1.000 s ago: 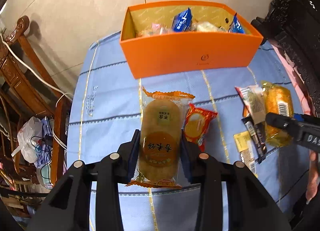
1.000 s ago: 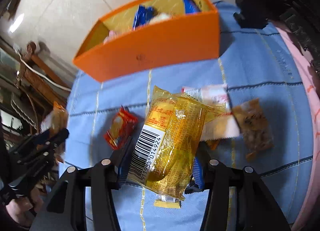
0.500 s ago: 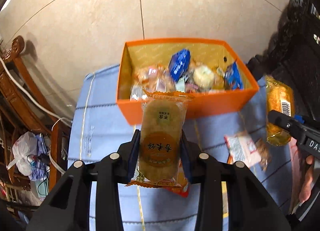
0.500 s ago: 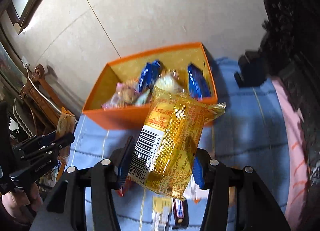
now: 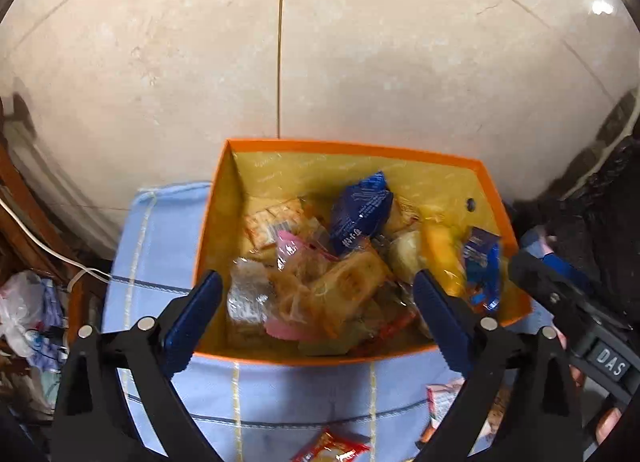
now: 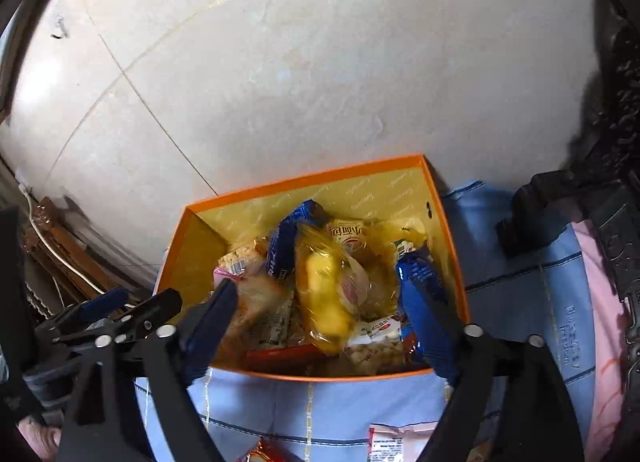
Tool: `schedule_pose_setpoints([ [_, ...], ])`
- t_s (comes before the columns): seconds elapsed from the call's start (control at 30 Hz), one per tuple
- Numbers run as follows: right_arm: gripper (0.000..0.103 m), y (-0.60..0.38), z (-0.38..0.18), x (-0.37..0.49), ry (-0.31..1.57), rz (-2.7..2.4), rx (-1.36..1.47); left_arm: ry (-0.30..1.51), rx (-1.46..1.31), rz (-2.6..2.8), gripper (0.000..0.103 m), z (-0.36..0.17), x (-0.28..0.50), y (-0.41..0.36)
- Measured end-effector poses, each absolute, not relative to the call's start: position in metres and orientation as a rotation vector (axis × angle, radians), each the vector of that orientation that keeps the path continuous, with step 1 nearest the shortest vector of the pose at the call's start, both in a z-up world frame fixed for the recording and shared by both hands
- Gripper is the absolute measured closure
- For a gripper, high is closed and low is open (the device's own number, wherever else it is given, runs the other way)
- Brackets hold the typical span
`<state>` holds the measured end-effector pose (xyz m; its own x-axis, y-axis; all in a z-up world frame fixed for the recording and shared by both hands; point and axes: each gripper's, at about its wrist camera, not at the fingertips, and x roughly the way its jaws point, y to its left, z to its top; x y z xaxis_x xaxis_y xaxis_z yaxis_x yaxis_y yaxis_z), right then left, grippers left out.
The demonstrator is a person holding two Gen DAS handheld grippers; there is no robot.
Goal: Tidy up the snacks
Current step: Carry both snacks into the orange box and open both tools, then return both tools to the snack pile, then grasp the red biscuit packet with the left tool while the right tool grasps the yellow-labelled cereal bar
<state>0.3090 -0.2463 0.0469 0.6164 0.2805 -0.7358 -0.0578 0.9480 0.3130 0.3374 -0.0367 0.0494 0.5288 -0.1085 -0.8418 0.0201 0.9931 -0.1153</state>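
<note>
- Orange cardboard box [image 5: 208, 262] stands on the blue tablecloth [image 5: 160, 246], filling the centre of both wrist views, its inside lined in yellow and heaped with wrapped snacks.
- Left gripper [image 5: 316, 302] hangs over the box's near wall with its jaws spread wide; they have just been opening, and nothing is pinched between the blue pads, only the pile showing below.
- Amber-wrapped round cake [image 5: 352, 282] lies loose on top of the heap, tilted, right between the left gripper's fingers in that view but free of them.
- Right gripper [image 6: 316, 314] is likewise wide apart over the box after just opening; its pads press on nothing.
- Yellow-wrapped cake [image 6: 324, 294] sits blurred on the pile between the right gripper's fingers, touching neither pad.
- Blue packet [image 5: 360, 214] stands up toward 12 o'clock in the box; a second blue packet [image 5: 484, 270] is at 3 o'clock against the right wall.
- On the cloth at 6 o'clock, outside the box, a red-and-orange snack pack [image 5: 332, 448] lies near the bottom edge, and a pale wrapper [image 6: 396, 442] lies at 5 o'clock in the right view.
- Each gripper shows at the other's flank: the right at 3 o'clock in the left view, the left at 9 o'clock in the right view.
</note>
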Motion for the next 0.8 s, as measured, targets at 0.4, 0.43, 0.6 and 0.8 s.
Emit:
schedule_pose_setpoints([
  [0.4,0.012,-0.328,-0.024,0.171,1.033,0.093,0.378,1.134,0.006,-0.178,0.009,-0.013,0.226,-0.042],
  [0.43,0.012,-0.332,-0.031,0.162,1.049,0.085,0.39,1.157,0.001,-0.184,0.009,-0.022,0.216,-0.043],
  [0.6,0.012,-0.332,-0.065,0.112,1.157,0.088,0.42,1.234,0.038,-0.204,0.009,-0.06,0.183,-0.054],
  [0.8,0.012,-0.316,-0.077,0.088,1.202,0.144,0.439,1.26,0.085,-0.245,0.01,-0.086,0.175,-0.069],
])
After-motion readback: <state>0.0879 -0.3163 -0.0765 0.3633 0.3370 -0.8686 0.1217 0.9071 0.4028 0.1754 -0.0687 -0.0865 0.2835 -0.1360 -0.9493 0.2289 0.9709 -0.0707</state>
